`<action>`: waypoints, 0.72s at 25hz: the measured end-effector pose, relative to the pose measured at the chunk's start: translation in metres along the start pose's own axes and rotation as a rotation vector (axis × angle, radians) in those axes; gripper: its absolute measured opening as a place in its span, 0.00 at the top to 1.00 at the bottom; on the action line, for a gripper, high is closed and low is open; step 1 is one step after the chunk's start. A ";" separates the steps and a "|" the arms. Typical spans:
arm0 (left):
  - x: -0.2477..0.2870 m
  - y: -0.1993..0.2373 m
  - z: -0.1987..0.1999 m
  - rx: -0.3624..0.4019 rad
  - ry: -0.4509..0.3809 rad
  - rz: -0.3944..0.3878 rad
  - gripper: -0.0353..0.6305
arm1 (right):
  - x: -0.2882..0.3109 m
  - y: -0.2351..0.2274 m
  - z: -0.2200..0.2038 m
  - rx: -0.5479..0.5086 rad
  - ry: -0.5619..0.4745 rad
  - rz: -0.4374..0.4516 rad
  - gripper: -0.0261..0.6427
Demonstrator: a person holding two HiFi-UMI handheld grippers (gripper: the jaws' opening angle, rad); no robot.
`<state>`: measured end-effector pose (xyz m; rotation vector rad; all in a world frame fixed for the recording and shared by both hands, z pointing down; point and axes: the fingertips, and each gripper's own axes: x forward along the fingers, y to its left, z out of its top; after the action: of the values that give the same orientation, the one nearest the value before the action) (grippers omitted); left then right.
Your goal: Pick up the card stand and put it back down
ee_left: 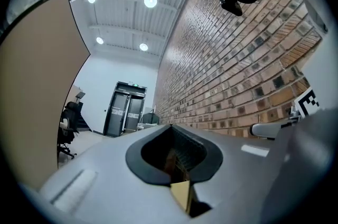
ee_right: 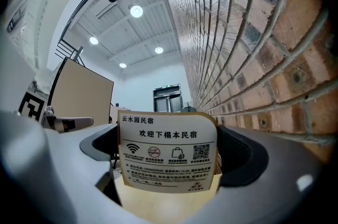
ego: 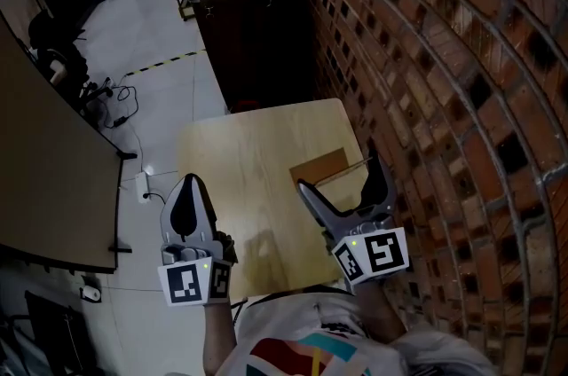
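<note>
Card stand [ee_right: 168, 151] sits on the desk [ego: 240, 161] between my right tongs [ego: 337, 173], which gape apart just beside its side edges. Closing off-centre, I judge, could bow the thin card or tip it toward the brick wall [ego: 444, 99]. My left tongs [ego: 190, 188] rest together, empty.

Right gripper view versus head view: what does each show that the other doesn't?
Only the right gripper view: the printed face of the card stand, with icons and a QR code, plus ceiling lights. Only the head view: the stand's plain brown back and the floor. Both: the stand between the open jaws of the right gripper, beside the brick wall.
</note>
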<state>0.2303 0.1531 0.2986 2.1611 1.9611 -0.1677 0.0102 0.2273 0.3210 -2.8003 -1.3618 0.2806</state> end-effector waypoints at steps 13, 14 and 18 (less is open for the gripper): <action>-0.004 0.014 -0.016 -0.032 0.044 0.041 0.94 | 0.057 -0.033 -0.067 -0.015 0.121 -0.045 0.11; -0.004 0.016 -0.018 -0.032 0.050 0.046 0.94 | 0.068 -0.039 -0.078 -0.016 0.139 -0.051 0.10; -0.006 0.028 -0.024 -0.023 0.074 0.079 0.94 | 0.109 -0.062 -0.122 -0.041 0.204 -0.091 0.10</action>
<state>0.2565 0.1506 0.3256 2.2560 1.9020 -0.0529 0.0484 0.3586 0.4296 -2.6988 -1.4555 -0.0346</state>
